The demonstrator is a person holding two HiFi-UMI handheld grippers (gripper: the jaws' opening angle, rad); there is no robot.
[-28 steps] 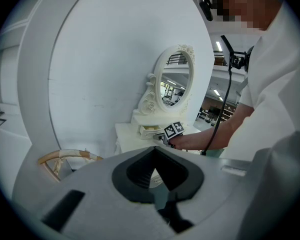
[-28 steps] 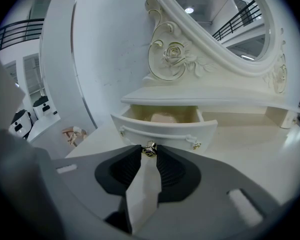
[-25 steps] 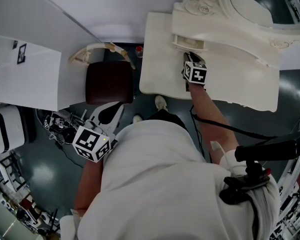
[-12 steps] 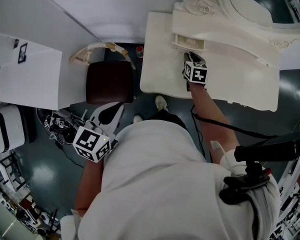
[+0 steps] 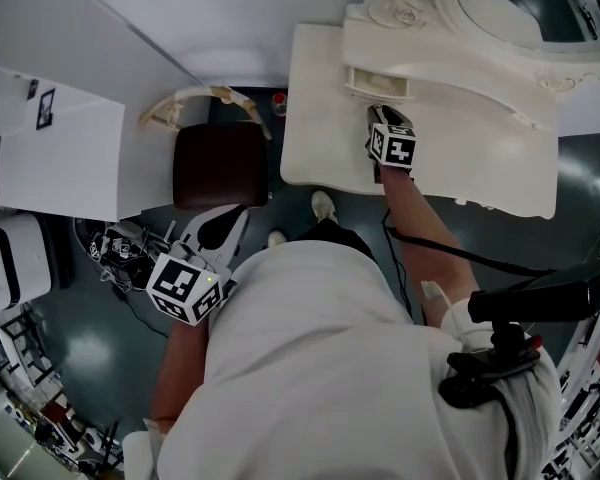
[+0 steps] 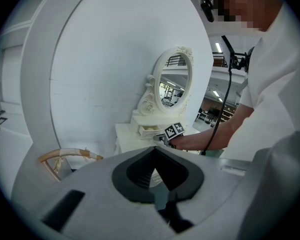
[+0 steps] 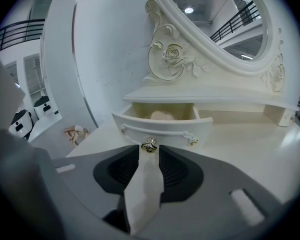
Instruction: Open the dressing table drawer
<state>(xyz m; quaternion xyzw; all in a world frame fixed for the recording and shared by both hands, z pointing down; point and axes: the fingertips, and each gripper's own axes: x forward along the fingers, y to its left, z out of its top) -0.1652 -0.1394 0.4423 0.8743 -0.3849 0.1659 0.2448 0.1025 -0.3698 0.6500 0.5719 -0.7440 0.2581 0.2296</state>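
At the tips of the right gripper (image 7: 149, 153), toward 12 o'clock in its own view, the jaws pinch the gold knob (image 7: 149, 145) from both sides. Their pads cover the knob's lower part. The knob belongs to the drawer (image 7: 162, 127), which stands pulled partly out from under the shelf of the dressing table (image 7: 250, 151). A pale object (image 7: 162, 115) lies inside the drawer. Only its top shows above the drawer front, and it cannot be identified. The oval mirror (image 7: 225, 24) above is cut off at 1 o'clock by the frame edge.

From the head view, the right gripper's marker cube (image 5: 391, 146) hides the jaws and the knob. The drawer shows just beyond it at 12 o'clock.

The left gripper (image 6: 155, 151) is pressed together with nothing between its jaws. It is held well apart from the table, at 8 o'clock of the head view. The person (image 5: 320, 368) hides most of the arm behind it with their torso. A dark stool (image 5: 218, 165) stands at 9 o'clock of the table, with a curved cane frame (image 5: 205, 98) beyond it, partly blocked in the left gripper view.
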